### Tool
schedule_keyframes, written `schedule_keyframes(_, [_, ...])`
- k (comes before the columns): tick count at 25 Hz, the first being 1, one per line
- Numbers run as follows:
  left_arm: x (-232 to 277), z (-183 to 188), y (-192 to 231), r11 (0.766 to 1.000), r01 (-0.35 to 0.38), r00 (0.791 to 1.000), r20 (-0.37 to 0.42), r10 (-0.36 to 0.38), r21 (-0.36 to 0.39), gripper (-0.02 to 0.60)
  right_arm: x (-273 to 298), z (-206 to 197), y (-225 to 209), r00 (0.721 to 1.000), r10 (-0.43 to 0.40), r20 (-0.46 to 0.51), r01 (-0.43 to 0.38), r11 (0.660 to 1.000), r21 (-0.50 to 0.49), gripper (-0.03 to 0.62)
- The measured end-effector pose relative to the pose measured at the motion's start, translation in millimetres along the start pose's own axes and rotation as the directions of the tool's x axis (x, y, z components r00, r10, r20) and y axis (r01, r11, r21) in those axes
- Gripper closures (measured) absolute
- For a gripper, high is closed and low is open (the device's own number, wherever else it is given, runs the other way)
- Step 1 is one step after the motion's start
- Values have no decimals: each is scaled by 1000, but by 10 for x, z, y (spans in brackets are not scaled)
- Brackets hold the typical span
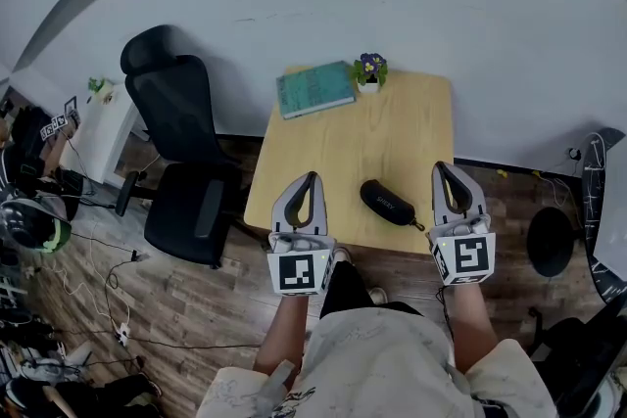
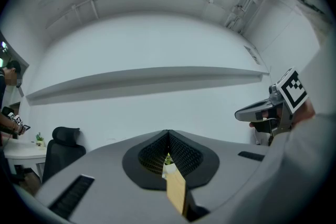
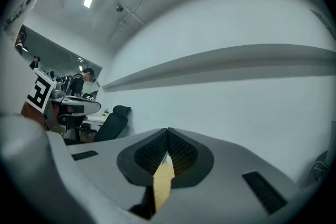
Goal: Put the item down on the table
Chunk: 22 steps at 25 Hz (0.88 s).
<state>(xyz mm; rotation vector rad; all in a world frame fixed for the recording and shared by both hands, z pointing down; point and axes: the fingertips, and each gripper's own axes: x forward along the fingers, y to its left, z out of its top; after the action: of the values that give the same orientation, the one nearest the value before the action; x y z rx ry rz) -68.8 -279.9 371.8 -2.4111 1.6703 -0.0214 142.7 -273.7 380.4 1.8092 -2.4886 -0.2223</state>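
A black glasses case (image 1: 388, 203) lies on the wooden table (image 1: 333, 147) near its front edge, between my two grippers and touched by neither. My left gripper (image 1: 313, 177) hovers over the table's front left part, jaws shut with nothing in them; its own view shows the tips (image 2: 168, 132) meeting. To the right of the case, over the front right corner, my right gripper (image 1: 440, 167) is also shut and empty, its tips (image 3: 168, 130) pressed together in its own view. Both gripper views point up at the white wall, with only a sliver of table between the jaws.
A teal book (image 1: 314, 89) and a small potted flower (image 1: 369, 69) sit at the table's far edge by the wall. A black office chair (image 1: 181, 162) stands left of the table. Cables and gear crowd the floor at far left. A white side table (image 1: 103, 127) stands beyond the chair.
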Motion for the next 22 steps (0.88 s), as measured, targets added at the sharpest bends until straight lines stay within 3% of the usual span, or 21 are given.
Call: schedule_keyframes(22, [-115,10,-67,1000,-8,1000,-3,8,-6,575,-115,-65,-49,1000,-21,-21,21,1000,8,577])
